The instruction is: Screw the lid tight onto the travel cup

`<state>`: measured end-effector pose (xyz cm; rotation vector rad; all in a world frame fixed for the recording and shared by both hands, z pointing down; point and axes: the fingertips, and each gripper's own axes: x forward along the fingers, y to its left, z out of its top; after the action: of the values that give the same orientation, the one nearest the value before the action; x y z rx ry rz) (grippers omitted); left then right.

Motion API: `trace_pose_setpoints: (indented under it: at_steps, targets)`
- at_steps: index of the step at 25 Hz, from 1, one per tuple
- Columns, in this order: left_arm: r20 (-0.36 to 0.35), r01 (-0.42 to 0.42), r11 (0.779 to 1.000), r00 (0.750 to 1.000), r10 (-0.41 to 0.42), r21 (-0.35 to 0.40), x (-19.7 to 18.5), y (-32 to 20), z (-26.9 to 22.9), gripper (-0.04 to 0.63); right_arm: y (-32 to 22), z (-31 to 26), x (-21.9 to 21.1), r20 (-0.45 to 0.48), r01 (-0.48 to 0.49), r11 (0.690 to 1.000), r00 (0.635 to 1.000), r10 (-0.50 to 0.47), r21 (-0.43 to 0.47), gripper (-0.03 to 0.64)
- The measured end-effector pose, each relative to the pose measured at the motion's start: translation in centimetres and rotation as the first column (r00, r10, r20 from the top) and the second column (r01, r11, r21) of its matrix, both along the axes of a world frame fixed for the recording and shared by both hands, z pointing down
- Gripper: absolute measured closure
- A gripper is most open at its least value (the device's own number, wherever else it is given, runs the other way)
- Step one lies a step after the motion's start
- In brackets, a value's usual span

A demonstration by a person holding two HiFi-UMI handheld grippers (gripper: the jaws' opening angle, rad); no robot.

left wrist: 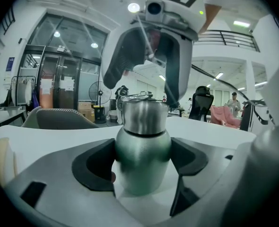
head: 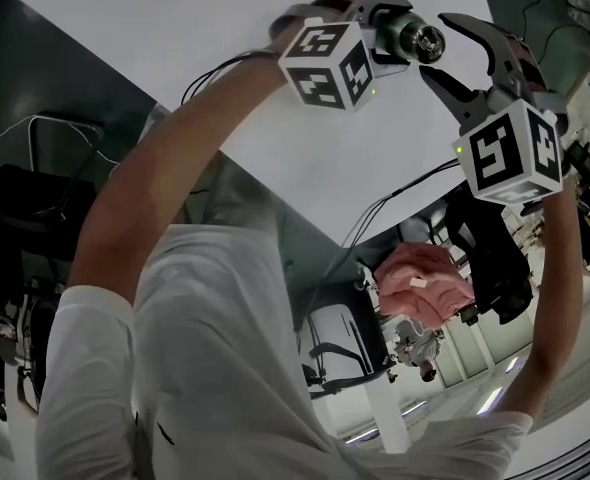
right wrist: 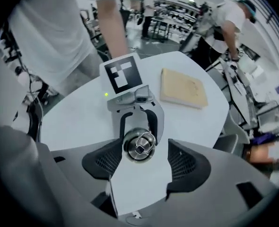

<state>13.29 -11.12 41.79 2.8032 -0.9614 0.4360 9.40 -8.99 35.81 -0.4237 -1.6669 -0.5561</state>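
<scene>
The travel cup (left wrist: 142, 150) has a green metal body and a silver lid (left wrist: 143, 117) with a wire ring on top. My left gripper (left wrist: 142, 162) is shut on the cup's body and holds it upright above the white table (head: 175, 28). In the right gripper view I look straight down on the lid (right wrist: 139, 145), with the left gripper (right wrist: 138, 126) clamped round the cup beneath it. My right gripper (right wrist: 142, 163) is open, its dark pads standing either side of the lid with a gap to each. In the head view the right gripper (head: 457, 58) stands beside the cup (head: 420, 40).
A tan flat packet (right wrist: 183, 88) lies on the table beyond the cup. Cables run off the table's near edge (head: 375, 213). An office chair with a pink cloth (head: 425, 283) stands below the table. People stand at benches in the background (right wrist: 229, 18).
</scene>
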Motion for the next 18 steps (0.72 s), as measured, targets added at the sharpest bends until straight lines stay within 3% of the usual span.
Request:
trace_pose_setpoints:
  at_steps: [6, 9, 10, 14, 18]
  targets:
    - [-0.004, 0.001, 1.000, 1.000, -0.001, 0.001, -0.1, 0.0, -0.1, 0.236, 0.5, 1.1, 0.2, -0.097, 0.277, 0.960, 0.955, -0.281, -0.050, 0.348]
    - [-0.005, -0.002, 1.000, 1.000, 0.002, 0.005, -0.1, -0.1, -0.4, 0.236, 0.7, 1.4, 0.7, -0.128, 0.348, 0.935, 0.926, -0.355, -0.069, 0.350]
    - [-0.006, -0.002, 1.000, 1.000, 0.002, 0.005, 0.0, -0.1, -0.4, 0.236, 0.7, 1.5, 0.8, -0.133, 0.360, 0.930, 0.921, -0.367, -0.071, 0.385]
    - [-0.004, -0.001, 1.000, 1.000, 0.001, 0.006, 0.0, 0.0, -0.3, 0.236, 0.7, 1.6, 0.7, -0.134, 0.310, 0.949, 0.939, -0.315, -0.060, 0.388]
    - [-0.001, 0.007, 1.000, 1.000, -0.007, 0.002, -0.1, 0.2, -0.2, 0.236, 0.7, 1.7, 0.4, -0.080, 0.109, 0.991, 0.990, -0.116, -0.082, 0.388]
